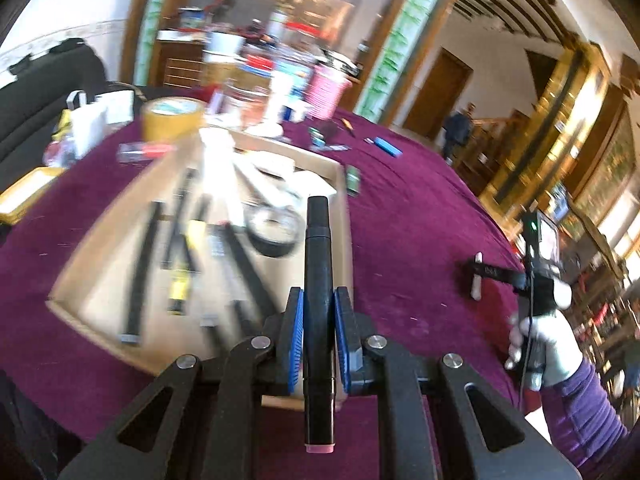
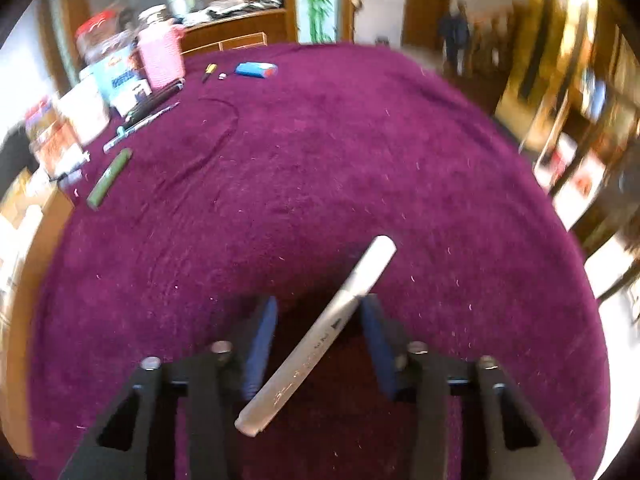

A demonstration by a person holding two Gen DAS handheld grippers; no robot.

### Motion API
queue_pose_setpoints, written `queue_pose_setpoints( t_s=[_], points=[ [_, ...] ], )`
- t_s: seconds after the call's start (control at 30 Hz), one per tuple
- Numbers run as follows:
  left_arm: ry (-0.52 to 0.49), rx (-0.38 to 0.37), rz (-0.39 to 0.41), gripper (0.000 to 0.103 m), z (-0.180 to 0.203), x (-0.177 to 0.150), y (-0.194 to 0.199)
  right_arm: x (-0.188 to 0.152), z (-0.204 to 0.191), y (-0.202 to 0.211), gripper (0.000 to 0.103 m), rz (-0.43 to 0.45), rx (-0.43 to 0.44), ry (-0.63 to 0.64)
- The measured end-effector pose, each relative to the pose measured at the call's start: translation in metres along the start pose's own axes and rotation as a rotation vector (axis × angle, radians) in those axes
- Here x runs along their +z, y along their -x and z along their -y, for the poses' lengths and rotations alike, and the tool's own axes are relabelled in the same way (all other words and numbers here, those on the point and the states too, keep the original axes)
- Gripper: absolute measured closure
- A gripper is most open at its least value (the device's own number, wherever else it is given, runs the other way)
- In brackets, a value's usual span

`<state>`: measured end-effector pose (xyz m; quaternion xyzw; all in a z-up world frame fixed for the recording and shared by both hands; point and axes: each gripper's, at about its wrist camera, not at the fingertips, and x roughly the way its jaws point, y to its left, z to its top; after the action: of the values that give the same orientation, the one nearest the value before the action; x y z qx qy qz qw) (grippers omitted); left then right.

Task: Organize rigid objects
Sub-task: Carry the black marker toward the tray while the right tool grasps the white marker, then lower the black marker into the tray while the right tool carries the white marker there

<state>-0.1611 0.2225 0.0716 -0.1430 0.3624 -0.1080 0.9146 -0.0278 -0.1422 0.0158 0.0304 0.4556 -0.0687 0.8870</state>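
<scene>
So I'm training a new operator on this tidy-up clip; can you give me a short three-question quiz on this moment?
1. True or false: the left gripper is shut on a black marker.
2. Which lies between the open fingers of the right gripper? A) white marker B) green tube C) blue case
3. Fill in: the black marker hangs over the edge of the cardboard ____.

Key: 1 true; 2 A; 3 box.
</scene>
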Motion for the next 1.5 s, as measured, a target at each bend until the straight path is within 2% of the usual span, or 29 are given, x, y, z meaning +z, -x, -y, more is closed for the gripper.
queue_pose_setpoints(
  t_s=[0.03,0.07,0.23,0.3,0.43,0.6,0.77,0.93,1.07,1.13,1.27,1.33,1.5],
  points=[
    [0.009,0.013,0.01,0.089,-0.006,0.001,0.003,0.0,-0.001,0.001,0.085,0.007,0.018,0.005],
    [0.016,0.02,0.016,0.089,-0.012,0.002,0.006,-0.001,0.001,0.001,0.089,0.008,0.024,0.001],
    [0.056,0.036,0.032,0.089,-0.032,0.004,0.012,-0.003,0.026,0.004,0.09,0.007,0.16,-0.119],
    [0.071,0.031,0.025,0.089,-0.035,0.005,0.009,-0.005,0.034,0.008,0.09,0.005,0.244,-0.17],
    [0.094,0.036,-0.004,0.089,-0.038,0.004,-0.001,-0.003,0.027,0.021,0.09,0.007,0.4,-0.214],
    [0.114,0.07,-0.037,0.089,-0.042,0.004,-0.014,0.004,-0.014,0.039,0.09,-0.006,0.599,-0.193],
    [0.143,0.11,-0.073,0.089,-0.052,0.006,-0.031,0.004,-0.063,0.057,0.089,-0.029,0.725,-0.127],
    [0.152,0.133,-0.09,0.089,-0.054,0.012,-0.05,0.002,-0.131,0.062,0.089,-0.107,0.831,-0.047],
    [0.154,0.13,-0.1,0.084,-0.05,0.015,-0.058,-0.007,-0.177,0.054,0.089,-0.181,0.862,-0.008],
    [0.162,0.113,-0.106,0.071,-0.048,0.012,-0.058,-0.014,-0.192,0.051,0.089,-0.204,0.857,0.007],
    [0.161,0.108,-0.073,0.066,-0.047,0.009,-0.046,-0.025,-0.216,0.041,0.089,-0.23,0.804,0.044],
    [0.16,0.117,-0.041,0.057,-0.047,0.009,-0.035,-0.027,-0.219,0.038,0.089,-0.224,0.775,0.06],
    [0.148,0.144,0.033,0.047,-0.046,0.013,-0.015,-0.031,-0.231,0.039,0.088,-0.189,0.694,0.106]
  ],
)
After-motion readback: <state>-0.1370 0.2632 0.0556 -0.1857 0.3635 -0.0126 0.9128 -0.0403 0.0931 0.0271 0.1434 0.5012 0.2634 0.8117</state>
